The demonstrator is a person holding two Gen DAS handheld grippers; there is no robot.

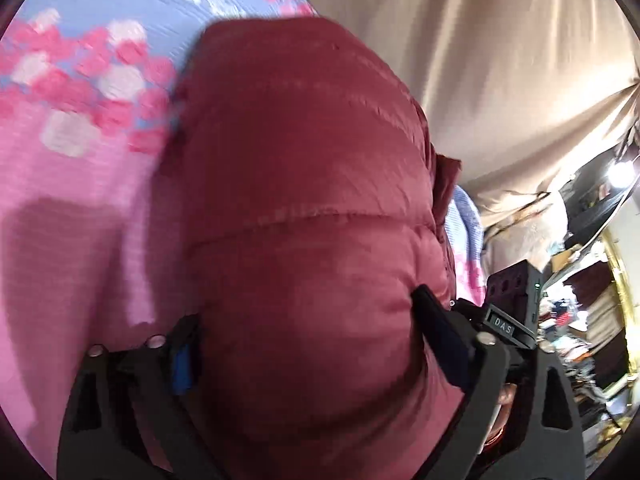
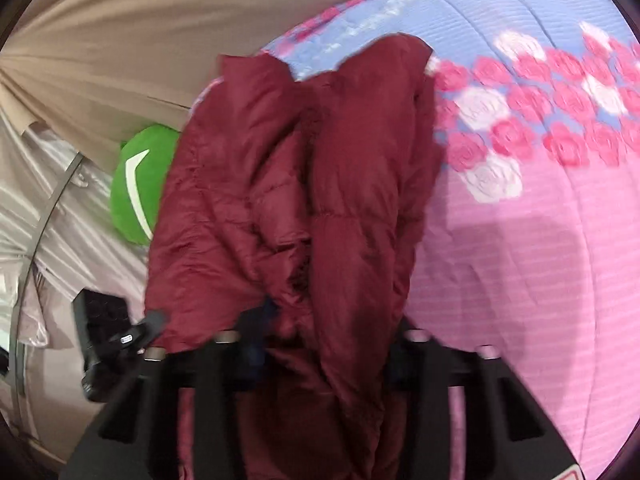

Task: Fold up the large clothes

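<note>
the dark red quilted puffer jacket (image 2: 304,184) lies on the pink and blue rose-print bedspread (image 2: 540,240), its long axis running away from both hands. the left hand-held gripper (image 1: 304,344) stands wide, padding bulging between its fingers; whether it pinches is unclear. the right hand-held gripper (image 2: 324,344) is closed on a bunched fold. open bedspread lies right; a green cushion (image 2: 138,188) and beige curtain (image 2: 120,40) crowd the left.
</note>
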